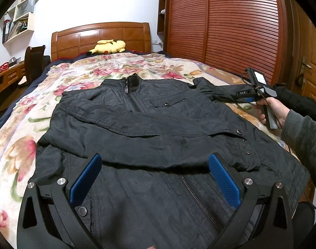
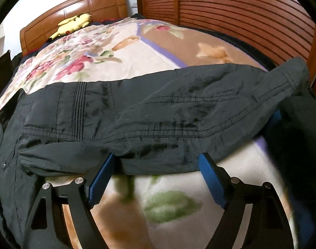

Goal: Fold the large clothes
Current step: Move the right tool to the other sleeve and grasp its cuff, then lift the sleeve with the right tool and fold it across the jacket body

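Observation:
A black zip jacket (image 1: 158, 124) lies front up on the floral blanket (image 1: 91, 72), one sleeve folded across its chest. My left gripper (image 1: 155, 157) hovers open over the jacket's lower front, nothing between its blue pads. A hand holds my right gripper (image 1: 246, 98) at the other sleeve (image 1: 220, 91), which stretches towards the bed's right side. In the right wrist view that sleeve (image 2: 158, 112) lies across the frame. My right gripper (image 2: 156, 157) stands wide open with the sleeve's near edge between its fingertips, and the left tip is partly hidden under the cloth.
A yellow plush toy (image 1: 108, 46) rests by the wooden headboard (image 1: 99, 35). A slatted wardrobe (image 1: 220, 25) runs along the bed's right side. A chair (image 1: 34, 62), a desk and wall shelves stand to the left. A grey sleeve (image 1: 303, 132) reaches in from the right.

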`<state>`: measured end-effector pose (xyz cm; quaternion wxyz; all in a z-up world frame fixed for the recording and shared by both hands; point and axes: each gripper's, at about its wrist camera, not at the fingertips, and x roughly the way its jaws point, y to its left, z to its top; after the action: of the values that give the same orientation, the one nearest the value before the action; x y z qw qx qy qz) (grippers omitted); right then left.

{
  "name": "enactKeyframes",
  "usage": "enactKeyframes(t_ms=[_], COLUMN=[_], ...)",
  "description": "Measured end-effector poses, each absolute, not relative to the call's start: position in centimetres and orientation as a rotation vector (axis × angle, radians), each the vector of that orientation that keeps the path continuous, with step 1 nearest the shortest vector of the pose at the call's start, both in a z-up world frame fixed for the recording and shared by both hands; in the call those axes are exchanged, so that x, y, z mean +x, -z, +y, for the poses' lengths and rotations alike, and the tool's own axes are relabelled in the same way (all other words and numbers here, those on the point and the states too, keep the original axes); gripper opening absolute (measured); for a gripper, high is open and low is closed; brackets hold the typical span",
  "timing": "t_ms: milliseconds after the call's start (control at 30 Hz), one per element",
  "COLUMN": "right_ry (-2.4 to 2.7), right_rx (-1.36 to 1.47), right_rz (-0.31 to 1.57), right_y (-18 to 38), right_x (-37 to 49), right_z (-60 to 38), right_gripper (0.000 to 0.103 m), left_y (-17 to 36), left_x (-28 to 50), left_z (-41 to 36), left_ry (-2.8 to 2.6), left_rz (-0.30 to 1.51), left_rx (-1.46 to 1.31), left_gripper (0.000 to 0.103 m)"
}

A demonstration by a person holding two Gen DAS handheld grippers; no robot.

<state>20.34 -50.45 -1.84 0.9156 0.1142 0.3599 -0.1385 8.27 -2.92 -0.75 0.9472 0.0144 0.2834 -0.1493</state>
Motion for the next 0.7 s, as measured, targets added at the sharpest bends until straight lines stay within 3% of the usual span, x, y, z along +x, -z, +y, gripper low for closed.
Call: enactKeyframes(t_ms=[233, 433, 600, 700], right_ry=[0.282, 0.268, 0.215, 0.217], right_rx=[0.261, 0.194, 0.16, 0.08], right_rz=[0.752, 0.77, 0.753, 0.721], right_y=[2.3, 2.6, 2.3, 1.4], right_x=[21.0, 21.7, 21.5, 21.0], right_z=[-50.9, -49.6, -49.2, -47.7], right_gripper=[0.083, 0.05, 0.011, 0.01], left_y=[1.1, 1.0, 0.9, 0.9], left_x=[8.3, 8.3, 8.3, 8.2], left_z=[-3.3, -3.4, -3.5, -3.5], left_ry=[0.302, 0.304, 0.303, 0.303], left_rz=[0.592, 0.597, 0.597, 0.596], left_rx=[0.042, 0.044, 0.045, 0.044], left_gripper=[0.103, 0.103, 0.103, 0.103])
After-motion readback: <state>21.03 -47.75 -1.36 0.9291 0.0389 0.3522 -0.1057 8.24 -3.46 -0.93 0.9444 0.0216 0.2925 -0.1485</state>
